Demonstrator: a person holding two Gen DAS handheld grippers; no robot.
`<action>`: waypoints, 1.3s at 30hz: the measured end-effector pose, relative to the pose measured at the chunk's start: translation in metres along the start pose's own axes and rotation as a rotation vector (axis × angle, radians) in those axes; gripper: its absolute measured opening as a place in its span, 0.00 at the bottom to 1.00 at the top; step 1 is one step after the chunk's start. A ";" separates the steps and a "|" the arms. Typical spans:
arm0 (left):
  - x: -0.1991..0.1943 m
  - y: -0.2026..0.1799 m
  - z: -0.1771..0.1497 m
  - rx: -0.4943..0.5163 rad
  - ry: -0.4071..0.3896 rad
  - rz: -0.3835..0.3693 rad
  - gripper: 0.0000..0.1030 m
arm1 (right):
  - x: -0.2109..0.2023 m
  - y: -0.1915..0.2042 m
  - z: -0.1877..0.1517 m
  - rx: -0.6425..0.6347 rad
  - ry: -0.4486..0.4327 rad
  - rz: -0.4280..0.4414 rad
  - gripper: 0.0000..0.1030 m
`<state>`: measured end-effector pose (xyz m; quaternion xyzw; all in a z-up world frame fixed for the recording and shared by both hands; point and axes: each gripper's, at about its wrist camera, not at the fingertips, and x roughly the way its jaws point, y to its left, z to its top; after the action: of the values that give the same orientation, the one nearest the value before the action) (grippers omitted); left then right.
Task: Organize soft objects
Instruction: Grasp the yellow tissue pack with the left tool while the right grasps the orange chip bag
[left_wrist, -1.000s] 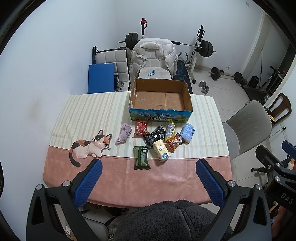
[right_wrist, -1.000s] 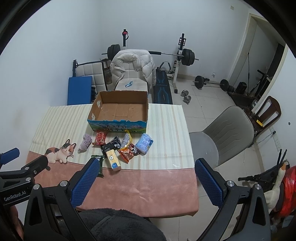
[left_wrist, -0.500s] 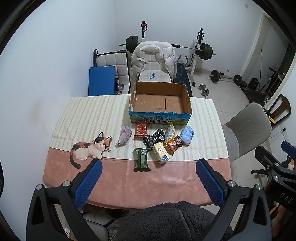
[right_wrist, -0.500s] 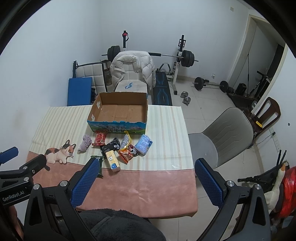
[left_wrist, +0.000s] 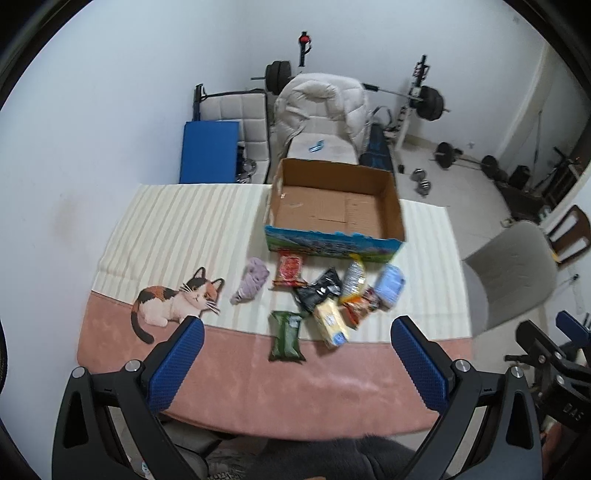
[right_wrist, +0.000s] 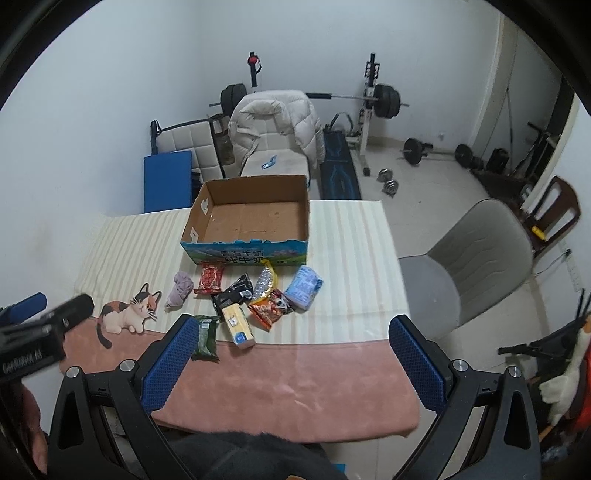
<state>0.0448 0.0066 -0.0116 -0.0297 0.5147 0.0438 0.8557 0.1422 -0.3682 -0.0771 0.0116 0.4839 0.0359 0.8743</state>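
Note:
An empty cardboard box (left_wrist: 334, 206) (right_wrist: 251, 221) stands open at the far side of the table. In front of it lie a purple cloth (left_wrist: 252, 280) (right_wrist: 180, 289), a red packet (left_wrist: 290, 267) (right_wrist: 209, 277), a black packet (left_wrist: 318, 292), a green packet (left_wrist: 285, 335) (right_wrist: 205, 338), a yellow carton (left_wrist: 331, 322) (right_wrist: 238, 325), a silver-yellow bag (left_wrist: 354, 277) and a blue tissue pack (left_wrist: 390, 286) (right_wrist: 304, 287). My left gripper (left_wrist: 295, 363) and right gripper (right_wrist: 291, 363) are both open and empty, high above the near table edge.
The table wears a striped cream and pink cloth (left_wrist: 177, 229) with a cat picture (left_wrist: 173, 301). A grey chair (right_wrist: 476, 254) stands to the right. A white jacket on a chair (left_wrist: 321, 110) and weight equipment (right_wrist: 376, 99) are behind the table.
Both grippers have moved closer to the table and tilted a little; the box and packets now look larger. Nothing on the table has moved.

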 end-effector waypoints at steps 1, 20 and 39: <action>0.017 0.001 0.004 -0.003 0.030 0.003 1.00 | 0.015 0.000 0.002 -0.007 0.008 0.016 1.00; 0.352 -0.041 -0.048 -0.205 0.645 -0.120 0.89 | 0.388 -0.031 -0.020 0.087 0.611 0.178 0.98; 0.385 -0.047 -0.098 -0.201 0.686 -0.033 0.42 | 0.469 -0.003 -0.061 0.412 0.825 0.276 0.52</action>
<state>0.1433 -0.0328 -0.3975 -0.1348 0.7646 0.0679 0.6266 0.3389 -0.3372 -0.5067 0.2335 0.7812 0.0566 0.5762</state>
